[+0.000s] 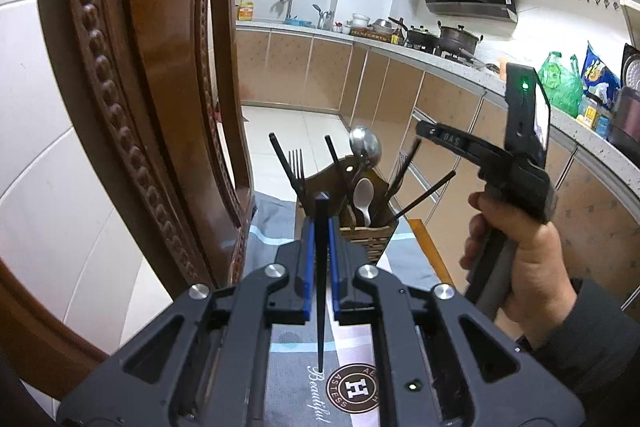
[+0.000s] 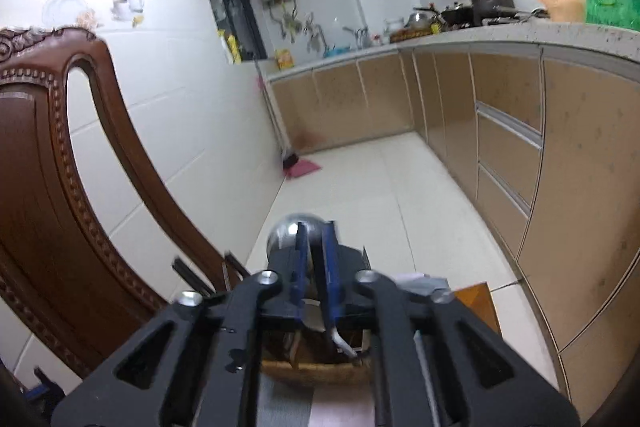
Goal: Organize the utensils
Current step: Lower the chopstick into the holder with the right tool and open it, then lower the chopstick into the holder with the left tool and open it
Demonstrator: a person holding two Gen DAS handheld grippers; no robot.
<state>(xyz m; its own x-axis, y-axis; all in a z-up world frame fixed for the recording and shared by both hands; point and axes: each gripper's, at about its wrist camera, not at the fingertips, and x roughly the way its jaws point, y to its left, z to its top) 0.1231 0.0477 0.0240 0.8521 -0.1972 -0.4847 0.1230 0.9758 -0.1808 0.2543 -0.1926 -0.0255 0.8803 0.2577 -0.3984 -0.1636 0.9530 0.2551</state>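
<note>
My left gripper [image 1: 321, 213] is shut on a black chopstick [image 1: 321, 291] that stands upright between the blue pads, just in front of a wooden utensil holder [image 1: 366, 233]. The holder contains a metal ladle [image 1: 365, 143], a white spoon [image 1: 364, 195], a fork [image 1: 296, 163] and several black chopsticks. My right gripper [image 1: 430, 133] hovers above the holder's right side in the left wrist view. In the right wrist view its jaws [image 2: 314, 227] stand nearly closed with nothing clearly between them, above the holder [image 2: 316, 371], with the ladle bowl [image 2: 286, 231] just behind.
A carved wooden chair back [image 1: 132, 75] stands close on the left. The holder sits on a grey and blue cloth [image 1: 340, 387] over a small table. Kitchen cabinets [image 2: 520, 147] and a cluttered counter [image 1: 440, 47] run along the right.
</note>
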